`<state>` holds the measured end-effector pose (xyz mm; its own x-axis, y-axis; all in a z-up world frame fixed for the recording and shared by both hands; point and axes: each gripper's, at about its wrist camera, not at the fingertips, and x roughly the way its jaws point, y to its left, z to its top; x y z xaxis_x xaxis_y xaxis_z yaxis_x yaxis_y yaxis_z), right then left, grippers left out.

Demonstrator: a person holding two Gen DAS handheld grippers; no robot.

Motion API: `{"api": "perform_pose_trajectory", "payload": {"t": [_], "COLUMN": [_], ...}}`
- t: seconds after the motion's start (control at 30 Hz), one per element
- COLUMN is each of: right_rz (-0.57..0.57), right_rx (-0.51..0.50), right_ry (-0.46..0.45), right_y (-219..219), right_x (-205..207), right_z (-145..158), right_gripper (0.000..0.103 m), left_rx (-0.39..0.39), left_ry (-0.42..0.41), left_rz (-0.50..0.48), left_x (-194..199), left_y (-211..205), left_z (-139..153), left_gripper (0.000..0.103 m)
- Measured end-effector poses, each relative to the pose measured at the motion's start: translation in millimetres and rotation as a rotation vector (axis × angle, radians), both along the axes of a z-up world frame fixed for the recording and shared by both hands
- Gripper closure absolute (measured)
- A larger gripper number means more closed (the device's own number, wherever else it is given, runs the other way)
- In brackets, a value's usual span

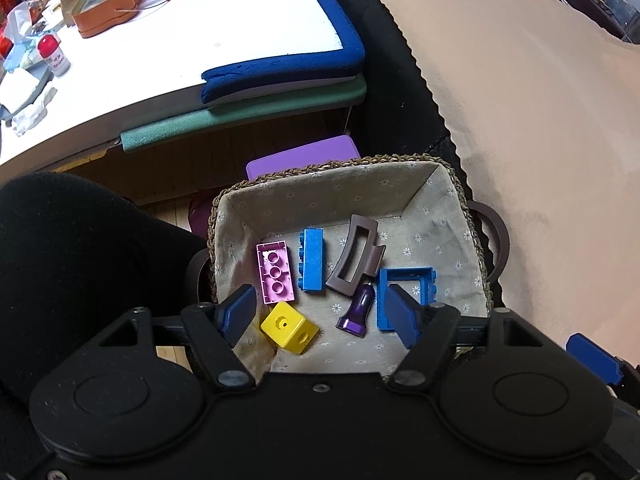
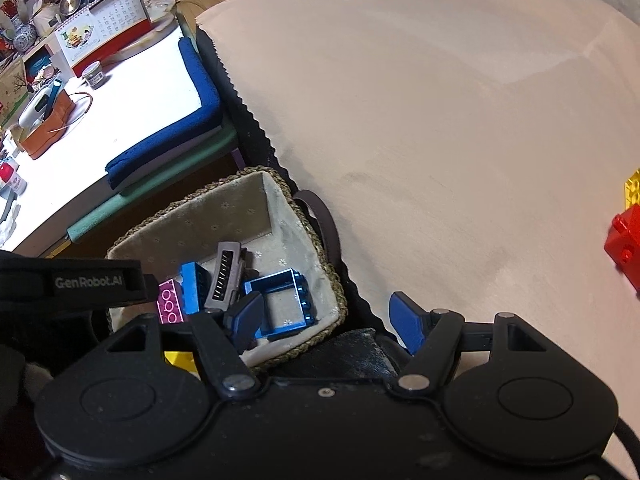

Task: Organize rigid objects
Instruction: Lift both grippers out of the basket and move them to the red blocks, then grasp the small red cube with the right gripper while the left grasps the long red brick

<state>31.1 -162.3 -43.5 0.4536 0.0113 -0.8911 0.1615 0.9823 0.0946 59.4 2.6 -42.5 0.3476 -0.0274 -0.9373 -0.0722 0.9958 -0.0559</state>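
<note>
Yellow brick (image 2: 633, 189) being cut off by right edge of right wrist view, only corner showing. Red block (image 2: 626, 245) also running off that edge. Left gripper's right finger (image 1: 402, 314) hiding lower part of blue window frame (image 1: 408, 280). Right gripper body covering most of yellow cube (image 2: 181, 359) and pink brick (image 2: 170, 305). Label on red-capped bottle (image 1: 54, 55) staying too small to read.

Heavy fisheye bending is seen at the edges. The white tabletop (image 1: 248, 32) up left of the jaws is blown out by glare, while the basket (image 1: 436, 168) ahead is dimly, softly lit.
</note>
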Motion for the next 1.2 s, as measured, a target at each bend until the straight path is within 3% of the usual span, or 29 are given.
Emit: {"api": "perform_pose_trajectory", "payload": {"t": [0.43,0.63,1.03,1.2], "right_rz": [-0.069,-0.140,-0.449,-0.620], "right_rx": [0.024,0.032,0.041,0.030], "right_ry": [-0.029,-0.083,-0.233,-0.238], "right_y": [-37.9,-76.0,-221.6,-292.1], "right_x": [-26.3,-50.8,-112.7,-139.9], "right_z": [-2.7,6.4,35.9,30.7], "right_gripper": [0.032,0.032,0.029,0.029], "left_rx": [0.059,0.038,0.039,0.051], "left_ry": [-0.052,-0.055,-0.080,-0.077], "left_rz": [-0.094,-0.162,-0.317,-0.363], "left_x": [-11.4,-22.0,-46.8,-51.4], "left_y": [-20.0,-38.5,-81.2,-96.9], "left_z": [5.2,1.7,-8.7,-13.2], "left_gripper": [0.035,0.035,0.035,0.035]}}
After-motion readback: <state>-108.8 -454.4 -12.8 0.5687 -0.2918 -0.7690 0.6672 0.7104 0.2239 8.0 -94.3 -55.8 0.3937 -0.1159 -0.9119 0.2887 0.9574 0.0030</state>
